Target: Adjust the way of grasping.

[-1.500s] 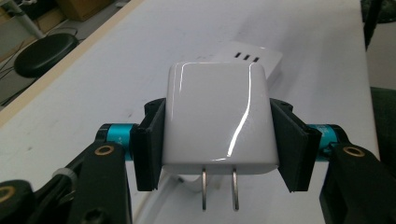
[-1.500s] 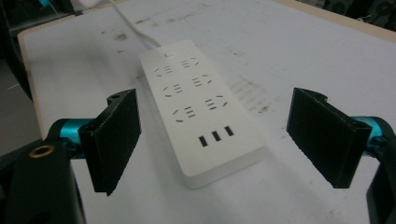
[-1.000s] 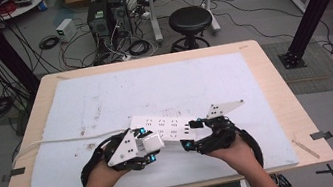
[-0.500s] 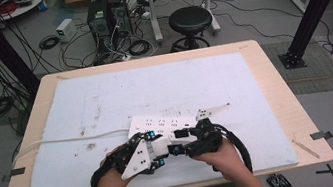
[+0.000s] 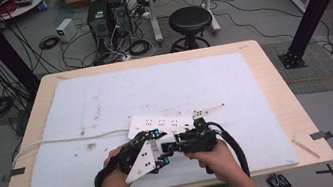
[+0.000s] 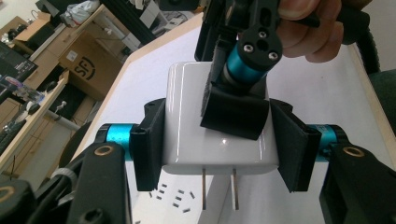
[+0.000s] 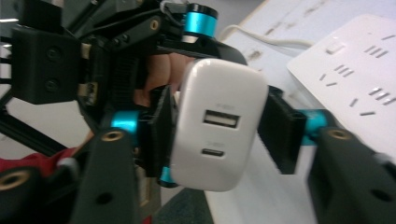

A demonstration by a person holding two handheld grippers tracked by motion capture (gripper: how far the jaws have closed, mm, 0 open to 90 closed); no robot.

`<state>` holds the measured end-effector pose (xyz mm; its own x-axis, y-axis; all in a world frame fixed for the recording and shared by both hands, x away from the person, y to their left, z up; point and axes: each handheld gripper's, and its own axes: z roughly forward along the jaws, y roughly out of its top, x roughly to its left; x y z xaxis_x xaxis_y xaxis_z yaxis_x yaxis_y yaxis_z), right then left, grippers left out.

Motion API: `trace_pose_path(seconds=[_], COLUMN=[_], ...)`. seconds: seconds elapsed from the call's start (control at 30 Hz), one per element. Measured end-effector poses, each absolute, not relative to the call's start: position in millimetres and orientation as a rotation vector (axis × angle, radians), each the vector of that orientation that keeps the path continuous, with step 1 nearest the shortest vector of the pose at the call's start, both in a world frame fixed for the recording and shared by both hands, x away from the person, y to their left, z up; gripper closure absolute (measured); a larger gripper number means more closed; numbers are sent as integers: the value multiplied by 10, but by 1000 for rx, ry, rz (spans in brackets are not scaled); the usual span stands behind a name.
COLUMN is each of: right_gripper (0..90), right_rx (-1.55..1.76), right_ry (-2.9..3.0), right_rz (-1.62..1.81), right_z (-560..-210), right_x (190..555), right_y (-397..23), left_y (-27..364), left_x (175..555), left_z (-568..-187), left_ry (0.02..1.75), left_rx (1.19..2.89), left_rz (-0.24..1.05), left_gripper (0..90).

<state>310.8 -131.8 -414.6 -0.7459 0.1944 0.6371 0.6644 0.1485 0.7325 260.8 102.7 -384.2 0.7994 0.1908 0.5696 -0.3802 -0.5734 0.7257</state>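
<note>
White charger (image 6: 219, 135), silver prongs; white power strip (image 5: 164, 123); black gripper (image 6: 219, 144), cyan collars; pale blue mat (image 5: 154, 90).

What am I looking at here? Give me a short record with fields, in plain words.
Held item: white charger, two prongs, USB ports on the far face
Left gripper: jaws press both of its sides
Right gripper: one jaw touches it, the other stands off; grip unclear
Nearby: white power strip with cord on the table
Holders: a person's two hands
</note>
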Motion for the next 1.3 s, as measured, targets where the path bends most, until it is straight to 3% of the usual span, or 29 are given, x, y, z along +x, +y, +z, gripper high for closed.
trace_pose_path(seconds=[0.1, 0.37, 0.5, 0.6, 1.3], right_gripper=[575, 622, 630, 630, 630], right_rx=[-808, -824, -848, -874, -943], right_ry=[-2000, -1958, -1970, -1970, -1993], right_rz=[-1633, -1604, -1626, -1646, -1743], right_z=[-4159, -4184, -4180, -4162, -4033], right_x=[3119, 3149, 3158, 3170, 3304], right_y=[-1310, -1320, -1361, -1439, -1775], left_y=[1012, 994, 1031, 1109, 2142], left_x=[2605, 2633, 2619, 2602, 3008], left_z=[-3845, -3856, -3842, -3789, -3390], left_ry=[-144, -136, -100, -66, 363], left_rx=[2044, 2068, 2056, 2033, 1988], left_rz=[774, 763, 788, 768, 697], left_gripper=[424, 415, 290, 256, 218])
